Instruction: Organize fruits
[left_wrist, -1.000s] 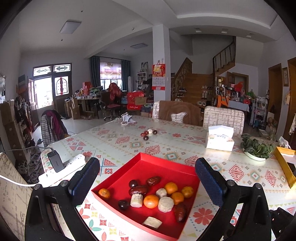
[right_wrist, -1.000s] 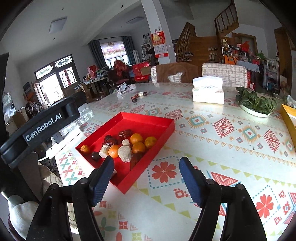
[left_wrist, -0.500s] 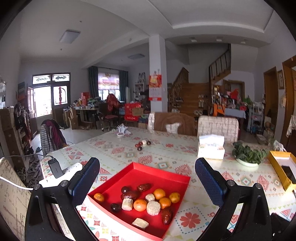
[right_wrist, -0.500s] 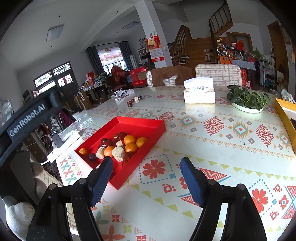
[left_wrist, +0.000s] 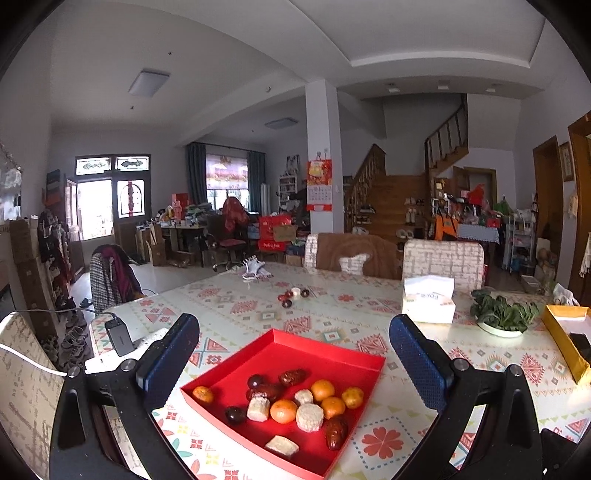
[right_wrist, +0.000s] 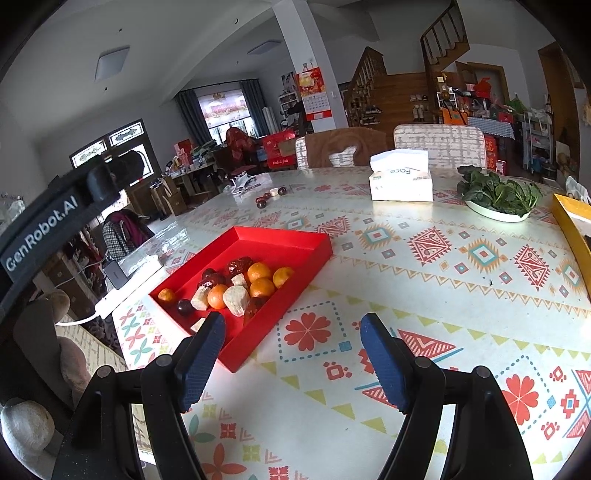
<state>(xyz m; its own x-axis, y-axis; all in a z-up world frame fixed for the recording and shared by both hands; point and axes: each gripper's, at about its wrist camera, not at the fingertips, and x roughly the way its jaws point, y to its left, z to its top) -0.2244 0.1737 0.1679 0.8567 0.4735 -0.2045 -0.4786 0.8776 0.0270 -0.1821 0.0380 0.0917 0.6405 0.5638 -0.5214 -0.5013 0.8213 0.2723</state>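
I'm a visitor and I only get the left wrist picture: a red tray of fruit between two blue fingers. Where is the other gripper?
Observer: The right gripper hovers over the tablecloth, beside the near corner of the red tray.
Operator: Is it carrying anything?
Observer: No. Its jaws stand open with nothing between them.
Operator: Does its camera see my gripper?
Observer: Yes. The casing of the left gripper shows at the left edge of the right wrist view, lettered GenRobot.AI.
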